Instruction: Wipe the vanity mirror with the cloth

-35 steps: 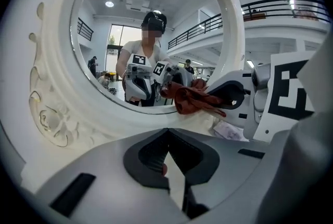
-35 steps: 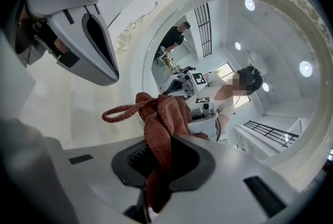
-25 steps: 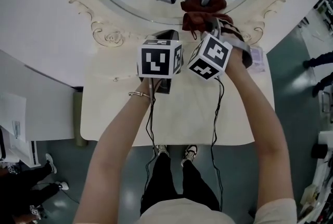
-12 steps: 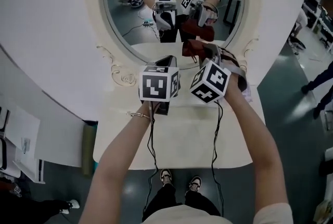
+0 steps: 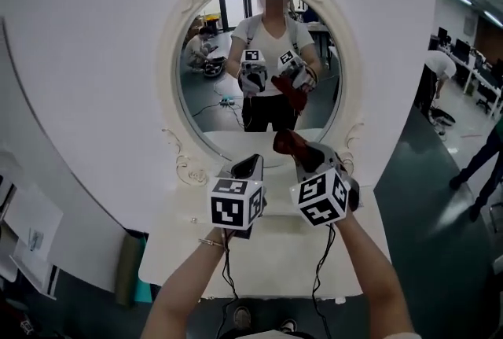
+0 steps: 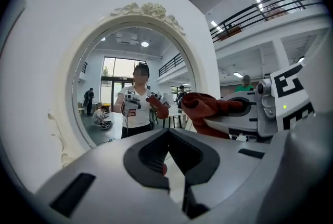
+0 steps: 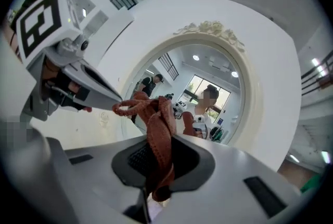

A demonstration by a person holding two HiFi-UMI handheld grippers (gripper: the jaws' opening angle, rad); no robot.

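The oval vanity mirror [image 5: 263, 86] in its carved cream frame stands upright on a cream table [image 5: 271, 263]. It fills the background of the left gripper view [image 6: 112, 114] and the right gripper view [image 7: 208, 88]. My right gripper [image 5: 302, 156] is shut on a dark red cloth [image 5: 289, 143], held in front of the mirror's lower edge. The cloth [image 7: 158, 134] sticks up out of the shut jaws. My left gripper [image 5: 248, 164] hovers just to its left, shut and with nothing in it. The glass reflects both grippers and the person who holds them.
A white curved wall panel [image 5: 94, 54] backs the mirror. To the right lies an open office floor with people [image 5: 440, 74] and desks. Papers [image 5: 31, 239] lie on a low surface at the lower left.
The view has tilted up, so the whole mirror now shows instead of only its lower rim. Both grippers have stayed side by side before the mirror's lower edge, cloth still held.
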